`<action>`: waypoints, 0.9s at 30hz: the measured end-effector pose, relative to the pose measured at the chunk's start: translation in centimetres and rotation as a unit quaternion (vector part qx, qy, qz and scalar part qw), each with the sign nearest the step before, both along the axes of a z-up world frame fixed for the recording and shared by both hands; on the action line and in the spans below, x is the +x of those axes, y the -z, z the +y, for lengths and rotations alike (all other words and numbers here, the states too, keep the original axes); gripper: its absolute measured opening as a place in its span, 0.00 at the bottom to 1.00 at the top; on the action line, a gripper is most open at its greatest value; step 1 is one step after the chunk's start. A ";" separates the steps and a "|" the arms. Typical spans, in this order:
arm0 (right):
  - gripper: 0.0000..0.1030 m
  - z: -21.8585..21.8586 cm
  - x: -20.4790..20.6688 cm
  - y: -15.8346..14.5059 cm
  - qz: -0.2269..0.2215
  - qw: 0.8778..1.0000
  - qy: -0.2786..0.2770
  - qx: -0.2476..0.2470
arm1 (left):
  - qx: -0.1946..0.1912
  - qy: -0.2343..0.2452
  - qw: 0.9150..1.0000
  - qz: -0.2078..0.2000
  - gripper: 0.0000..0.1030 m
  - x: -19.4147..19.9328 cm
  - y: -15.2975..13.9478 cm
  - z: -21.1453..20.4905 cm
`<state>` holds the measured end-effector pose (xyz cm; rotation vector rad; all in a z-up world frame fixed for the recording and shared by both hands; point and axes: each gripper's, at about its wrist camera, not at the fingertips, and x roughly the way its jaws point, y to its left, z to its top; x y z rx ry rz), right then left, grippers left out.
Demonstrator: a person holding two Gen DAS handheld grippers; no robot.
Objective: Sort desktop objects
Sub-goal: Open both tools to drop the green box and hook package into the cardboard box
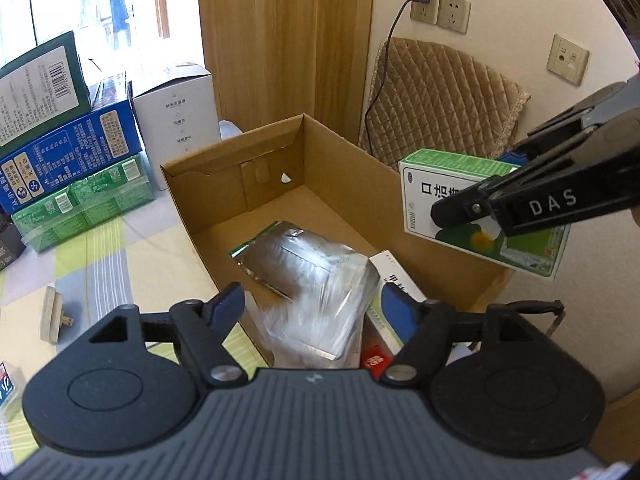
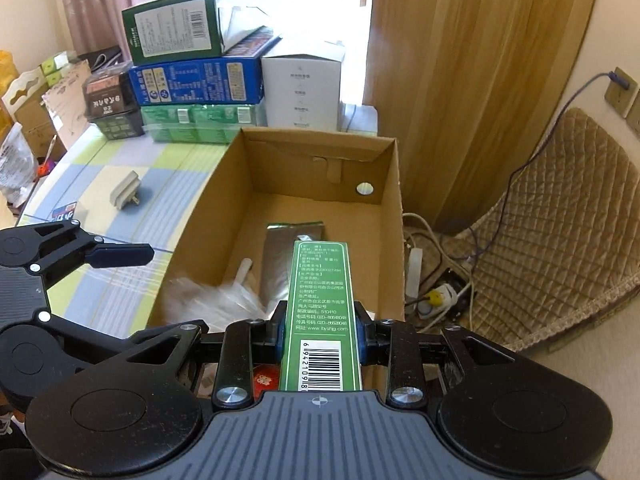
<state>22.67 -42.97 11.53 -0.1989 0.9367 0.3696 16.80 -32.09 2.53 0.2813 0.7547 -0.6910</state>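
My right gripper [image 2: 320,330] squeezes a green medicine box [image 2: 320,312] between its fingers, up over the open cardboard box [image 2: 390,216]. My left gripper [image 1: 312,304] has its fingers spread apart, holding nothing. A silver foil packet [image 1: 296,260] and a clear plastic bag [image 1: 316,320] lie in the cardboard box below them.

My right gripper [image 2: 320,330] clamped on green box [image 2: 320,312], frame lower centre, barcode face up. Box held over open cardboard carton [image 2: 394,208]. Inside carton: silver foil pouch [image 2: 280,256], clear plastic bag [image 2: 208,304]. My left gripper [image 2: 120,254] at left edge, over checked tablecloth [image 2: 120,208], nothing between visible fingers.
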 end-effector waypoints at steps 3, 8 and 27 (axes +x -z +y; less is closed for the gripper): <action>0.27 0.0 0.2 0.5 0.003 1.000 -0.002 0.000 | 0.010 0.009 1.000 -0.010 0.69 -0.3 0.3 0.5; 0.27 0.4 0.5 1.3 0.006 1.000 -0.001 0.005 | 0.015 0.003 1.000 -0.006 0.69 -0.3 0.6 1.8; 0.67 1.4 0.5 0.5 -0.025 0.999 0.008 0.025 | 0.018 -0.006 1.000 -0.001 0.71 -0.7 0.8 4.4</action>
